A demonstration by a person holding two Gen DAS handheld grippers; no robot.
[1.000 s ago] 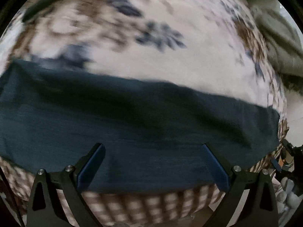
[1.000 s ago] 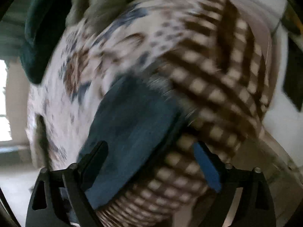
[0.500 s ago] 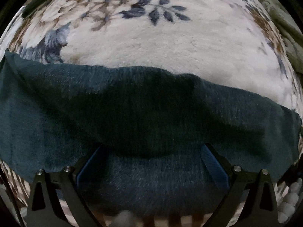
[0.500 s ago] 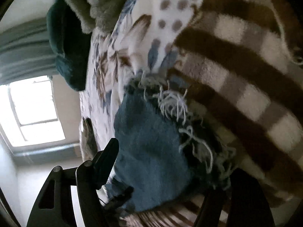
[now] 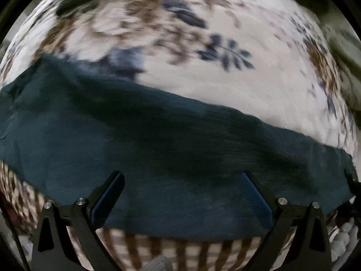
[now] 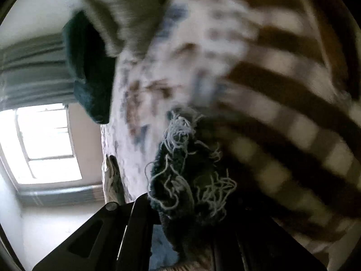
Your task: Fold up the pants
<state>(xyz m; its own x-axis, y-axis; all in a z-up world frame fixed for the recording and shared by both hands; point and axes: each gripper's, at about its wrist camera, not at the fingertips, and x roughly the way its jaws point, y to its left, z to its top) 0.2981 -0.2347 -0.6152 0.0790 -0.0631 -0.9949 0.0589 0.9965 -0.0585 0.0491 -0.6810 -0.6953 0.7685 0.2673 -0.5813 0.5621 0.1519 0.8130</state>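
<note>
- The left wrist view looks straight down on a bed covered by a pale fleece blanket (image 5: 237,94) printed with brown and navy flowers; the picture is smeared by motion.
- Along the lower rim of the same view, the blanket's brown-and-cream checked border (image 5: 171,248) shows.
- The pants (image 5: 158,158), dark blue-green denim, lie flat across the blanket as a wide band running from the left rim to the right rim, covering the lower half of the view.
- The left gripper (image 5: 180,194) hangs over the pants with its 2 blue-padded fingers (image 5: 108,198) spread wide; no cloth sits between the pads, and whether the tips touch the denim cannot be told.
- A crumpled grey-green cloth (image 5: 343,52) lies at the right rim, beyond the floral area.
- The right wrist view takes in a bright window (image 6: 45,144) with a grey curtain (image 6: 33,72) above it, at the left.
- The checked border (image 6: 293,103) fills the right side of this view, blurred.
- The right gripper (image 6: 194,216) has just been closing, and its jaws are pressed together on the frayed hem (image 6: 189,171) of the pants, where pale loose threads stick out; the bunched denim stands up from between the dark fingers.
- A dark teal pillow (image 6: 90,72) rests at the far end of the bed, beside a grey-green fleece (image 6: 126,11).
</note>
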